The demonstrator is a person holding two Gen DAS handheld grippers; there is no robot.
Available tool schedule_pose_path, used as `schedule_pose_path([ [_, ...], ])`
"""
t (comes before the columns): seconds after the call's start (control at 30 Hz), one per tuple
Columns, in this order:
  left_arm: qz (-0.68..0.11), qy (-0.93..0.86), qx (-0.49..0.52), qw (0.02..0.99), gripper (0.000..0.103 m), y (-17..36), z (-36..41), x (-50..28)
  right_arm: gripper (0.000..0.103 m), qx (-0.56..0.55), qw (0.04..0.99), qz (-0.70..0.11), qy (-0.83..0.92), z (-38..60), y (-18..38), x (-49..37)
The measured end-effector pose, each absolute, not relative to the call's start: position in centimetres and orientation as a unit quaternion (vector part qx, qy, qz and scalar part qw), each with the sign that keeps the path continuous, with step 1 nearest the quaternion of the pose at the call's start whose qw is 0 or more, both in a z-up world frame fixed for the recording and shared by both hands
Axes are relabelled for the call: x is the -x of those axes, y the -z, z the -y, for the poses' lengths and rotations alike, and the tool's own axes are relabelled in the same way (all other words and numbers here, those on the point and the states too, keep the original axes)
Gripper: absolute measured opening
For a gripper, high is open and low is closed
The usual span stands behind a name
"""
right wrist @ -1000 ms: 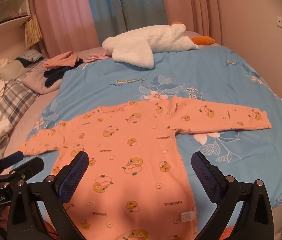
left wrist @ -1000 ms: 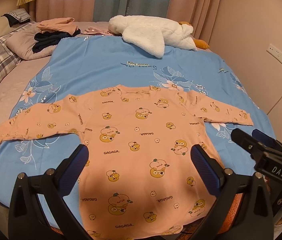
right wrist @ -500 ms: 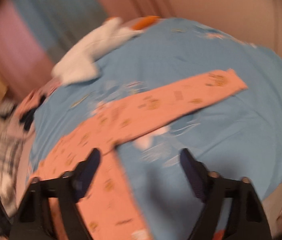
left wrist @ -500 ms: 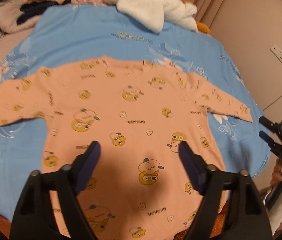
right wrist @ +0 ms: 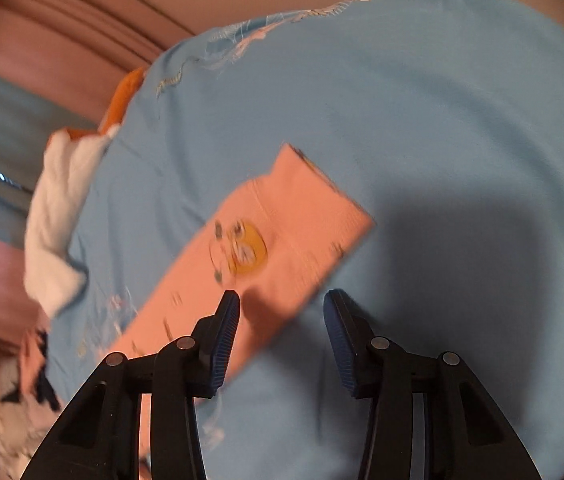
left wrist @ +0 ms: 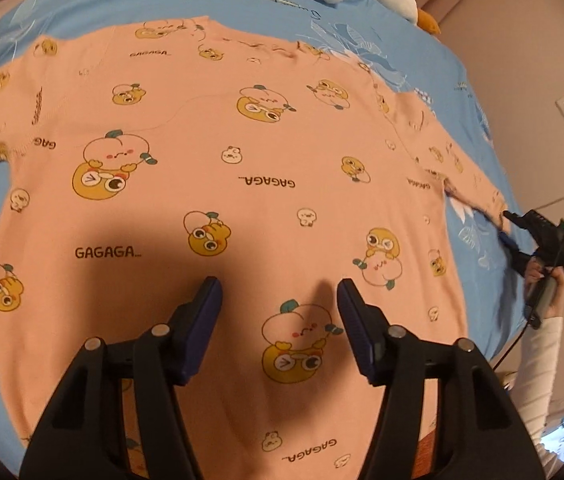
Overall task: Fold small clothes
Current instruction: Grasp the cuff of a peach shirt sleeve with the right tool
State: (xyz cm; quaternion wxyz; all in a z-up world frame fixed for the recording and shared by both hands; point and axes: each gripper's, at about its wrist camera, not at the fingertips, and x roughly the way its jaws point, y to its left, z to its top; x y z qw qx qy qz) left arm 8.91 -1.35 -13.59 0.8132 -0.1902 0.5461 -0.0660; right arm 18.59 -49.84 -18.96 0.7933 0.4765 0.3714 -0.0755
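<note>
Peach top [left wrist: 241, 184] lying flat on blue sheet [right wrist: 442, 120], sleeve fold starting.
Right gripper [right wrist: 279, 304] nearing cuff [right wrist: 302, 216], left gripper [left wrist: 279, 292] hovering over hem; both jaws closing, part-open, gripping nothing. Next: pinch cuff, fold inward.
</note>
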Motion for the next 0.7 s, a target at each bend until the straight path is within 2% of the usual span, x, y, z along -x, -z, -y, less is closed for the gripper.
schedule_pose_path([
  [0.07,-0.545,0.070,0.204,0.810,0.060,13.7,0.9,-8.9,0.032,-0.470,0.799,-0.363,0.094,49.8,18.4,-19.0],
  [0.1,-0.545,0.073,0.211,0.808,0.060,13.6,0.7,-8.8,0.010,-0.457,0.804,-0.364,0.110,49.8,18.0,-19.1],
  [0.13,-0.544,0.074,0.214,0.808,0.060,13.7,0.6,-8.9,0.006,-0.446,0.810,-0.361,0.121,49.7,17.5,-19.1],
  [0.3,-0.544,0.073,0.213,0.808,0.060,13.8,0.5,-8.5,0.006,-0.446,0.833,-0.298,0.137,51.1,15.5,-15.9],
  [0.53,-0.546,0.073,0.211,0.807,0.061,13.9,1.0,-8.9,0.006,-0.459,0.809,-0.334,0.149,53.0,18.8,-16.7],
  [0.7,-0.551,0.073,0.220,0.802,0.060,13.2,0.6,-9.2,0.006,-0.413,0.843,-0.310,0.148,51.7,14.8,-16.6],
])
